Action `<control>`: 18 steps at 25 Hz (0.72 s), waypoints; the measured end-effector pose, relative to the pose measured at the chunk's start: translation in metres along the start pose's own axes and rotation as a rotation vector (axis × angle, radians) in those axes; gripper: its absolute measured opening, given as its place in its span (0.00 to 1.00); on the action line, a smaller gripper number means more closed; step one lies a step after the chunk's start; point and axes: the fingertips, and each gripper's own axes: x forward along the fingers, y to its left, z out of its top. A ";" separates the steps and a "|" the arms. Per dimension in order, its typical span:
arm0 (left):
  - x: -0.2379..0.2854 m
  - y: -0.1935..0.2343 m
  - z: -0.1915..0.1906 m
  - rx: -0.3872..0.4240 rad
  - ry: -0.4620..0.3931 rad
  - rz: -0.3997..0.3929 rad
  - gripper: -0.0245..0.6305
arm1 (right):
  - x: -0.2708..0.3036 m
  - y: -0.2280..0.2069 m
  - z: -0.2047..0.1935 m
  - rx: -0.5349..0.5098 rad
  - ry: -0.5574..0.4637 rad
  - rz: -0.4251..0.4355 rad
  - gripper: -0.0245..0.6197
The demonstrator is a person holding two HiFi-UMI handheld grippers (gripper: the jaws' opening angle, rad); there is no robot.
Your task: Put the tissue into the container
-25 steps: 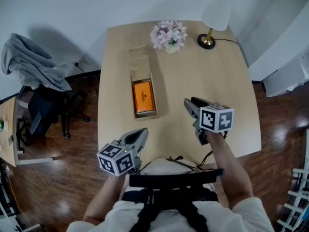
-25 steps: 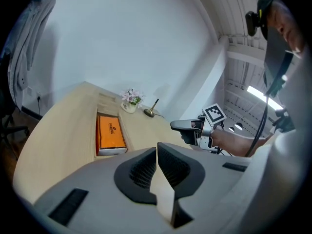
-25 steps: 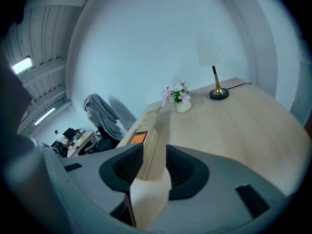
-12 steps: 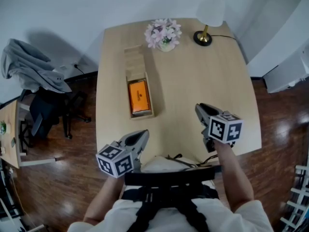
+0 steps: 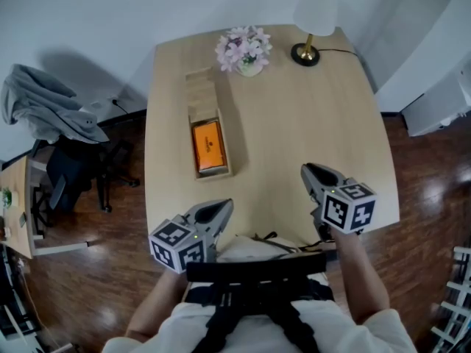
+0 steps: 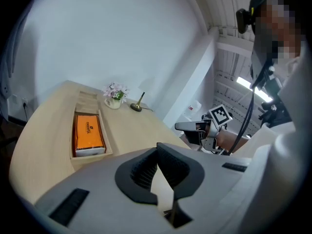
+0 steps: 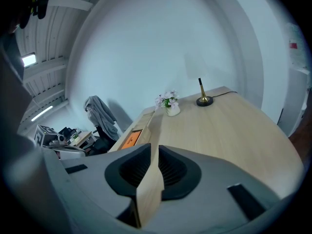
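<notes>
An orange tissue pack (image 5: 207, 145) lies in the near end of a long wooden container (image 5: 203, 90) on the left half of the table (image 5: 309, 123); the container's far end holds nothing. The left gripper view shows the pack (image 6: 88, 133) inside the container (image 6: 90, 97). My left gripper (image 5: 224, 206) is shut and empty over the table's front edge, short of the container. My right gripper (image 5: 309, 170) hovers over the front right of the table. Its jaws are closing to a narrow gap with nothing between them (image 7: 151, 150).
A vase of pink flowers (image 5: 243, 50) and a brass-footed lamp (image 5: 305, 54) with its cable stand at the far edge. A chair draped with grey clothing (image 5: 51, 112) is left of the table. The person's lap presses against the front edge.
My right gripper has drawn back toward the front right edge and its jaws have narrowed. The left gripper has barely moved. The tissue pack stays in the container.
</notes>
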 end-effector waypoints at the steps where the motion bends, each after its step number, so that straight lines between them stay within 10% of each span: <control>1: 0.001 -0.002 0.000 0.008 0.006 -0.003 0.04 | -0.003 0.004 0.000 -0.009 -0.003 0.006 0.09; 18: 0.006 -0.012 -0.007 0.054 0.045 -0.027 0.04 | -0.003 0.036 -0.006 -0.043 -0.012 0.079 0.04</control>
